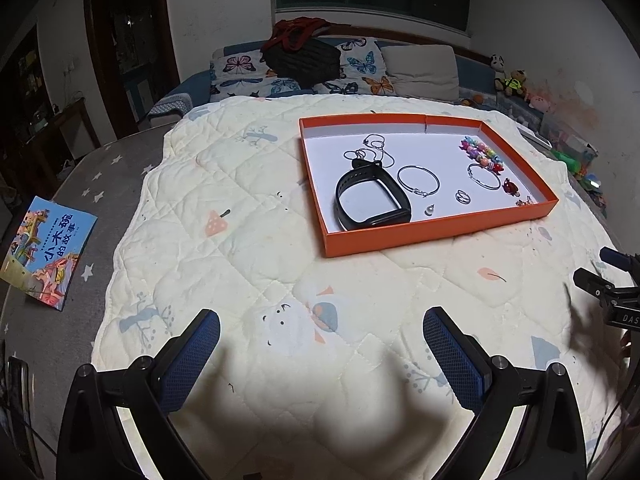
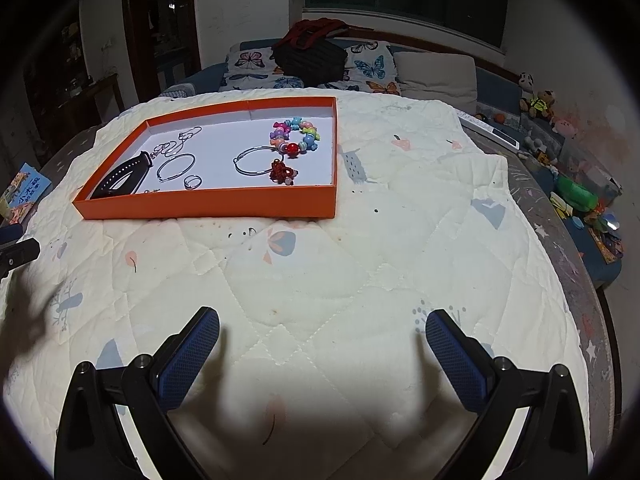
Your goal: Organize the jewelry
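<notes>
Left claw (image 1: 321,326) and right claw (image 2: 322,327) both gape wide, empty, hovering over the quilt (image 1: 248,240). Beyond them, all the jewelry (image 2: 296,138) lies inside the orange tray (image 1: 420,236) on the quilt.

Left gripper (image 1: 321,326), right gripper (image 2: 322,328) agape, seemingly empty

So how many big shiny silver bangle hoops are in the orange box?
2. One thin silver bangle lies mid-tray beside the black watch band; the other silver bangle lies near the colourful bead bracelet. Nothing seems hidden in the orange cardboard tray.
</notes>
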`<state>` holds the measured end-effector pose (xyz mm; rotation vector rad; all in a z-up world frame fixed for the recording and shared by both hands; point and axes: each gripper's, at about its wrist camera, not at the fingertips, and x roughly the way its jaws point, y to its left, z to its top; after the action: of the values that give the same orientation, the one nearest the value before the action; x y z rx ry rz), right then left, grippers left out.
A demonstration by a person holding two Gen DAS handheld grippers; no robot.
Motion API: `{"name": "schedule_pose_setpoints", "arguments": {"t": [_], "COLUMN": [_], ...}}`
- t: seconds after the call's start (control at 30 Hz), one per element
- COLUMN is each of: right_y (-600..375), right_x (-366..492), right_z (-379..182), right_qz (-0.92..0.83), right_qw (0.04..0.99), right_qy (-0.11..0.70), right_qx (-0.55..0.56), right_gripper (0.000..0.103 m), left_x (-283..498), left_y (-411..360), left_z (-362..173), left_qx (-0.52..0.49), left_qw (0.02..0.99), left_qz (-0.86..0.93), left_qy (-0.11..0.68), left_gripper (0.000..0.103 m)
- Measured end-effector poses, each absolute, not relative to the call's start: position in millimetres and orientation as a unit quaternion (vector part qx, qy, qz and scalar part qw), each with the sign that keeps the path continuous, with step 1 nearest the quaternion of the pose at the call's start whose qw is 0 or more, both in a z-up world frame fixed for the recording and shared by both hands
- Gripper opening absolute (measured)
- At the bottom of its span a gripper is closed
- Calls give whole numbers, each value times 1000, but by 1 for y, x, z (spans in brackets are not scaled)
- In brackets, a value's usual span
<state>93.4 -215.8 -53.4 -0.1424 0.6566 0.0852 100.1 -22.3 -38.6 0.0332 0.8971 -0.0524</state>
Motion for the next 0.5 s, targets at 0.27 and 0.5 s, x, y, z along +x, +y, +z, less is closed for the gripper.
{"name": "schedule_pose_setpoints", "arguments": {"t": [0.27,0.5], "right_y": [-217,-217], "right_x": [93,93], "right_z": [-53,-52], "right_qz": [44,44], "right_qw": [944,944], "right_qy": [320,321], "right_qx": [-68,-68], "right_gripper": [103,103], "left_x": [100,101], "left_y": [-22,-22], "left_z": [-41,-43], "left_qx": [22,26], "left_qw": [899,899], "left_qz": [-20,-16], "left_qy": [436,437], "left_gripper": [103,103]}}
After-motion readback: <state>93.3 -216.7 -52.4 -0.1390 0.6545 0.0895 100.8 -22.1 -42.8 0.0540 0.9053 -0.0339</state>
